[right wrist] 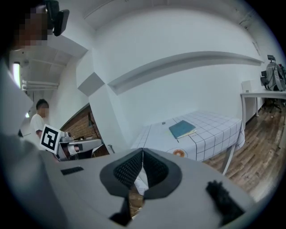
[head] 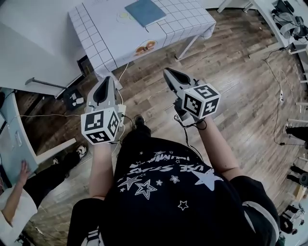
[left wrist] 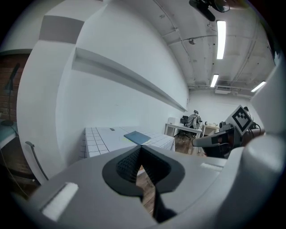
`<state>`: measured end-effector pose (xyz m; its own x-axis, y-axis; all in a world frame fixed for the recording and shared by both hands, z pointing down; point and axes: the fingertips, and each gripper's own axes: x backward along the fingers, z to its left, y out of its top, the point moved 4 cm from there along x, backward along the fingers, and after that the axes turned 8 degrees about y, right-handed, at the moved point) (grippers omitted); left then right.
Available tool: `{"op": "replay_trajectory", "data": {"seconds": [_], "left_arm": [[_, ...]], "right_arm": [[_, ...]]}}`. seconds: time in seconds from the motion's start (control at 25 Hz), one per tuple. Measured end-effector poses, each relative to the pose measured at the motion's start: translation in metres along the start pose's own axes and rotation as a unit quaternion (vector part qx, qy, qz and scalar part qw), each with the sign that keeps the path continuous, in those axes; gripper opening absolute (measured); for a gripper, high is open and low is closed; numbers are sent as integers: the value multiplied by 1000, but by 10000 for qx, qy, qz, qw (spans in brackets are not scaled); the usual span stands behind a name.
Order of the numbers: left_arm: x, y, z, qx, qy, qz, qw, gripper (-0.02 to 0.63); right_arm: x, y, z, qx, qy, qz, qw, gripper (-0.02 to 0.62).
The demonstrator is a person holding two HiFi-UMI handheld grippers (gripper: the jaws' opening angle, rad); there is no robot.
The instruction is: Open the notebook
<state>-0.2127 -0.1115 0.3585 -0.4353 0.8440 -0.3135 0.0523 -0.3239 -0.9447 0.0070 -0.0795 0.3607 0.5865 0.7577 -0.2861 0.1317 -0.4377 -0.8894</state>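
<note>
A closed blue notebook (head: 145,11) lies on a table with a white checked cloth (head: 110,38) at the top of the head view. It also shows far ahead as the notebook (left wrist: 137,137) in the left gripper view and the notebook (right wrist: 182,129) in the right gripper view. My left gripper (head: 107,79) and right gripper (head: 168,73) are held over the wooden floor, well short of the table. Both are shut with nothing between the jaws. In their own views, the left gripper (left wrist: 141,150) and right gripper (right wrist: 142,154) point toward the table.
A round orange print (head: 145,47) marks the cloth near its front edge. A seated person (head: 19,192) is at the lower left beside a pale desk (head: 14,139). White desks and cables (head: 281,96) line the right side. A white wall stands behind the table.
</note>
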Motion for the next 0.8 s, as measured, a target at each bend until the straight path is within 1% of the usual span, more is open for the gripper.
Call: {"op": "replay_trajectory", "data": {"seconds": [0.08,0.24,0.32,0.48,0.68,0.8], "left_arm": [[-12,-11,12,89,-49,43,9999,9],[-10,-29,1,35,-195,39,9998,9],[-14,-29,-1,41,-235,24,9997,9],[-36,-27,2,73,-326,75,9994,9],[-62,-28,-5,-41,-435,151,9989,9],[-76,-24,-10,-133,-376,121,9991,9]], "right_arm": [[-13,-5,-8,35,-70,56,10000,17],[2,-18,-17,95,-261,66,9996,17],[8,-18,-21,65,-347,31,9994,17],[4,-18,-36,22,-466,155,9988,17],[-1,-12,-71,-65,-699,91,9975,17],[-13,-5,-94,-11,-681,72,9977,17]]}}
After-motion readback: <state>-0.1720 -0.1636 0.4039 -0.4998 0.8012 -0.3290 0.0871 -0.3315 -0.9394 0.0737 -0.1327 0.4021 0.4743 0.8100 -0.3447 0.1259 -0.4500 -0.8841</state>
